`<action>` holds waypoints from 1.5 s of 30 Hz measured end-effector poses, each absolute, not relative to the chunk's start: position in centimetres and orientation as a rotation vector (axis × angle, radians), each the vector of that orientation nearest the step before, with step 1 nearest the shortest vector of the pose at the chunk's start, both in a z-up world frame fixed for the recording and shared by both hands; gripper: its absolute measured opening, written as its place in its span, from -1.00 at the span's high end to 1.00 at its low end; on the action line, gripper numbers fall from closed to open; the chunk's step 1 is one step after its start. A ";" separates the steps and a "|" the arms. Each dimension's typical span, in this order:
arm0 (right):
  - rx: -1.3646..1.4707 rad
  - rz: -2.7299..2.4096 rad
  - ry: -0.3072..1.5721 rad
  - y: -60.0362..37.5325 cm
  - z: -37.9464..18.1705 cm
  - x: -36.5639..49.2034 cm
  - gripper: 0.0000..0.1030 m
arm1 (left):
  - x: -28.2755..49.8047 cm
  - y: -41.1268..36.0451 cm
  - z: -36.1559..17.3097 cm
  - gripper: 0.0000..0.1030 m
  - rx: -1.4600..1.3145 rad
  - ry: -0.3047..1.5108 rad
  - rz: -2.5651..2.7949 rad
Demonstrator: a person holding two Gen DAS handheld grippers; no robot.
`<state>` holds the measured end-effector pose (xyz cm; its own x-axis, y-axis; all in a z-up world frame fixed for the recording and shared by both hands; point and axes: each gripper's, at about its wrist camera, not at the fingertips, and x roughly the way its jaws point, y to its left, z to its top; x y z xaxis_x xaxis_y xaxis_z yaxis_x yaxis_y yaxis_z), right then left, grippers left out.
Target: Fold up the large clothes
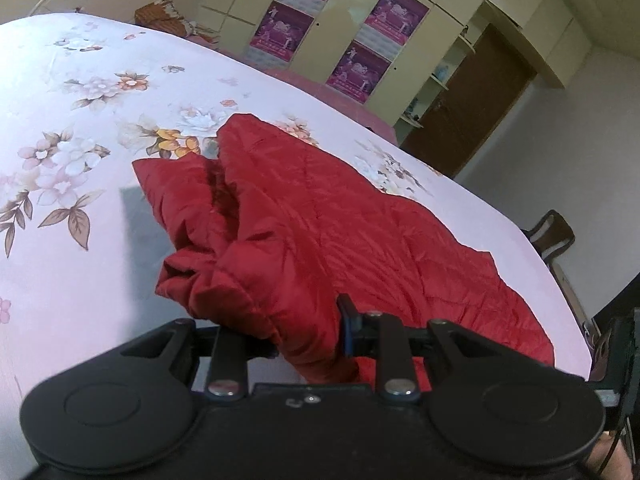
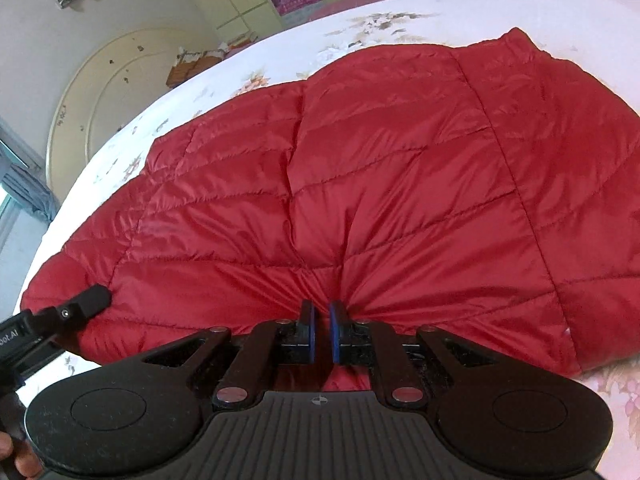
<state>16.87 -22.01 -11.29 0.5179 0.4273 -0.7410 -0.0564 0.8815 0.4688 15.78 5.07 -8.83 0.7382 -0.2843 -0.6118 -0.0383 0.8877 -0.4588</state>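
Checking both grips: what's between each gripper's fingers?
Red jacket fabric in both: bunched between the left gripper fingers in the left wrist view, pinched in the right gripper in the right.

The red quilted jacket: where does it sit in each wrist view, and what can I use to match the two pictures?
Left wrist view: the red quilted jacket runs from centre to lower right, a bunched part pinched in the left gripper.
Right wrist view: it fills the middle of the picture, spread flat, its near edge pinched in the right gripper.
Shared landmark: the floral bedsheet under it, and the purple posters on the wardrobe behind.
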 end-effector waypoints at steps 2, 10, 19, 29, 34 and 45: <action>0.423 0.297 0.989 -21.8 -11.4 16.8 0.83 | 15.7 5.0 -8.7 0.50 -0.460 0.733 -0.144; 0.412 0.322 0.999 -22.0 -11.3 16.7 0.83 | 14.8 4.0 -7.1 0.52 -0.421 0.691 -0.146; 0.517 0.442 1.025 -25.2 -11.6 18.0 0.83 | 13.3 -4.8 -1.7 0.55 -0.157 0.560 -0.191; 0.708 0.336 0.774 -40.6 -8.2 16.5 0.82 | 15.7 -16.8 -0.9 0.55 0.023 0.623 -0.330; 0.772 0.260 0.744 -46.2 -8.3 14.2 0.82 | 17.7 -21.2 -4.1 0.55 0.014 0.732 -0.426; 0.806 0.173 0.732 -50.6 -8.1 12.5 0.04 | 19.2 -21.4 -8.1 -0.69 -0.138 0.902 -0.614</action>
